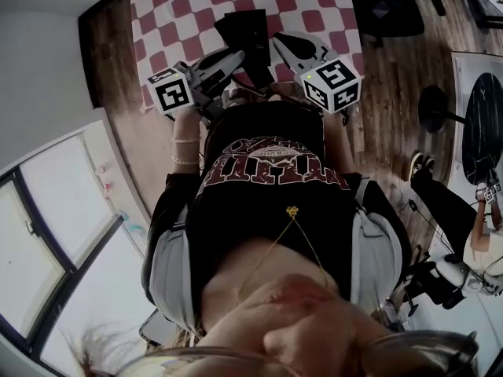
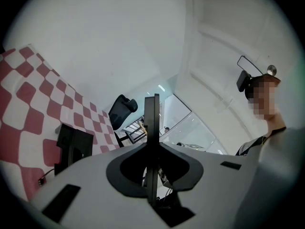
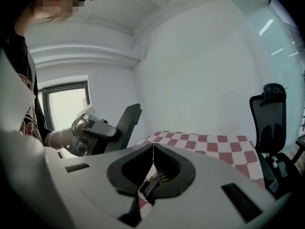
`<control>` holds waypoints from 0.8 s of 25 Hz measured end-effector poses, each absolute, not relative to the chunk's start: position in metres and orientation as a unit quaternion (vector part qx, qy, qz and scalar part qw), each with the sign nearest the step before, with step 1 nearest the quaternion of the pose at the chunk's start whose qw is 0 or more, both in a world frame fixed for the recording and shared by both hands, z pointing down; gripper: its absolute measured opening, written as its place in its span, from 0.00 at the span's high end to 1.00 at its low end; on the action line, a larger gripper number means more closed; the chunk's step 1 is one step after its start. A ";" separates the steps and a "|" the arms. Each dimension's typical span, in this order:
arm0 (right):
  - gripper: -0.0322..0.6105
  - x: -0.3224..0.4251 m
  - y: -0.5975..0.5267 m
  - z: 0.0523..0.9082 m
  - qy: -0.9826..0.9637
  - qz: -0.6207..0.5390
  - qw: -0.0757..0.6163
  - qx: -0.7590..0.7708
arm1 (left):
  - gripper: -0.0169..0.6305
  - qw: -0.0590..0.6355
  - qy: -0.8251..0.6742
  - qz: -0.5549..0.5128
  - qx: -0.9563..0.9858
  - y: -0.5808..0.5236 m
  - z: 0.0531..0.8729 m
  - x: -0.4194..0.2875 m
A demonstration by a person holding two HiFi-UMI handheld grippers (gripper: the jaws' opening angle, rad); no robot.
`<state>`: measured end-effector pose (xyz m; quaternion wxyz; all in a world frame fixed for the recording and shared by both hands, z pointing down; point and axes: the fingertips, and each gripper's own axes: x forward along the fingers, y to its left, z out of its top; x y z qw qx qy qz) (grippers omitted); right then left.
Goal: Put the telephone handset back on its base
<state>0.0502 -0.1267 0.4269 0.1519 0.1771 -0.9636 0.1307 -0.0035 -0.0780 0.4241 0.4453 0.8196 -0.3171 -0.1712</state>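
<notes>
**Left gripper** [image 2: 152,104]: held in your left hand and pointing roughly level toward the table. Its jaws stand pressed together edge to edge, with nothing between them. Its marker cube [image 1: 171,90] sits at the left of the head view, just above your braceleted wrist [image 1: 185,149].

**Right gripper** [image 3: 152,149]: held in your right hand and tipped slightly downward. Its jaws meet in a thin seam and hold nothing. Its marker cube [image 1: 332,82] sits at the right of the head view. In the right gripper view, the left gripper shows off to the left.

**Telephone** [image 2: 72,148]: black, resting on the table. In the head view it lies beyond the two grippers and between them, and neither gripper touches it. In the left gripper view it lies to the left of the jaws. A thin cord [image 2: 45,176] trails from its near side. You cannot tell from any view whether the handset sits on the base.

**Tablecloth** [image 2: 28,94]: red-and-white checks, covering the table under the telephone.

**Office chair** [image 2: 121,109]: black, standing past the far edge of the table.

**Floor** [image 1: 393,69]: dark wood planks beside the table.

**Window** [image 3: 66,104]: bright, with a dark frame, behind the left gripper in the right gripper view.
</notes>
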 end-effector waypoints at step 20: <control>0.92 0.008 -0.139 0.437 -0.939 0.155 0.144 0.271 | 0.86 0.474 -0.218 -0.116 0.845 -0.101 0.438 -0.041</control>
